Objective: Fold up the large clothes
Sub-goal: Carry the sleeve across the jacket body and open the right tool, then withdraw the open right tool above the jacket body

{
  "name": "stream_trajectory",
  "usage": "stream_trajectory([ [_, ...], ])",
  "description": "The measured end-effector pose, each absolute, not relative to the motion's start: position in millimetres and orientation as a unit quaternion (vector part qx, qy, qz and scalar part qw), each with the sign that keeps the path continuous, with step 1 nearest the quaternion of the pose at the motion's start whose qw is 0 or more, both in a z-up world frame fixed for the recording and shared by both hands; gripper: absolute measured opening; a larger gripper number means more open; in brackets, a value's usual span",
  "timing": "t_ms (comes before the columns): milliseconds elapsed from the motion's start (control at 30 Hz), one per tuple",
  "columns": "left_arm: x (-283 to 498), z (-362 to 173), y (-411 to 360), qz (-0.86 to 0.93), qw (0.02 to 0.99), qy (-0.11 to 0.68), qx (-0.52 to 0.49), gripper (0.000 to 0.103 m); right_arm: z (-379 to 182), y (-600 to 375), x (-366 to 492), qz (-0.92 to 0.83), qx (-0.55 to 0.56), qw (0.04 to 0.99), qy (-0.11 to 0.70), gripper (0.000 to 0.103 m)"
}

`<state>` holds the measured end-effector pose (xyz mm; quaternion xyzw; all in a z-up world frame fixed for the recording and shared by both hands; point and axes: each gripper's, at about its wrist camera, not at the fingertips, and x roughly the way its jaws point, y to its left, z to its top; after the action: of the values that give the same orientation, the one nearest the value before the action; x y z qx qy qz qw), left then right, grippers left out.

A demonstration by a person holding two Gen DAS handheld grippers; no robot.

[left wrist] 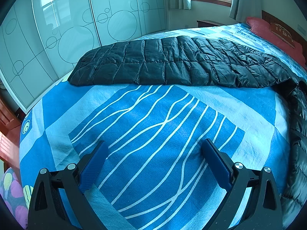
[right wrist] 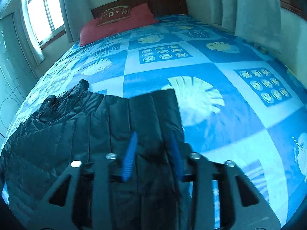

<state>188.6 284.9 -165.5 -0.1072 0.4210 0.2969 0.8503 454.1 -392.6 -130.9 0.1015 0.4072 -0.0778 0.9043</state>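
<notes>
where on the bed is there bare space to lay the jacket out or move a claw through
Bare bedspread lies between the open left claw and the black puffer jacket. In the right view, a wide free stretch runs right of the jacket up to the red pillow. Crowded: around the right claw, over the jacket.

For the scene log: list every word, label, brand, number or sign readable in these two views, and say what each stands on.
None can be read.
Small red-brown cushion with pale gold lettering, resting on the red pillow at the dark wooden headboard: characters present, too blurred and distorted to read.
Black quilted puffer jacket, blue patterned bedsheet and frosted wardrobe doors with circles: no text visible.
</notes>
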Motion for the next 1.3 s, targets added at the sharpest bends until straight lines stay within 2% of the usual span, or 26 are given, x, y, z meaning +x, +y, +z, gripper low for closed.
stream_trajectory([
  [100, 188, -166, 284, 0.297, 0.850, 0.421, -0.106, 0.098, -156, -391, 473, -0.084, 0.082, 0.889, 0.442, 0.038],
  [200, 188, -166, 284, 0.297, 0.850, 0.421, -0.107, 0.098, -139, -379, 461, -0.105, 0.076, 0.892, 0.432, 0.038],
  [233, 189, -166, 285, 0.297, 0.850, 0.421, -0.108, 0.098, -132, -371, 450, -0.102, 0.079, 0.897, 0.422, 0.045],
  [267, 189, -166, 285, 0.297, 0.850, 0.421, -0.108, 0.098, -126, -363, 438, -0.096, 0.081, 0.903, 0.411, 0.058],
  [333, 189, -166, 284, 0.297, 0.851, 0.420, -0.107, 0.098, -118, -343, 414, -0.085, 0.077, 0.912, 0.395, 0.063],
  [467, 188, -167, 285, 0.296, 0.851, 0.420, -0.110, 0.098, -129, -307, 384, -0.071, 0.056, 0.910, 0.404, 0.063],
  [667, 186, -167, 286, 0.293, 0.852, 0.418, -0.115, 0.098, -159, -291, 386, -0.089, 0.023, 0.904, 0.417, 0.065],
  [967, 185, -165, 293, 0.283, 0.847, 0.430, -0.129, 0.098, -162, -290, 381, -0.086, 0.030, 0.908, 0.408, 0.066],
  [1100, 181, -159, 305, 0.263, 0.849, 0.428, -0.163, 0.098, -162, -291, 380, -0.084, 0.029, 0.910, 0.405, 0.067],
  [1300, 176, -149, 344, 0.249, 0.860, 0.385, -0.223, 0.096, -162, -290, 379, -0.086, 0.024, 0.911, 0.403, 0.067],
])
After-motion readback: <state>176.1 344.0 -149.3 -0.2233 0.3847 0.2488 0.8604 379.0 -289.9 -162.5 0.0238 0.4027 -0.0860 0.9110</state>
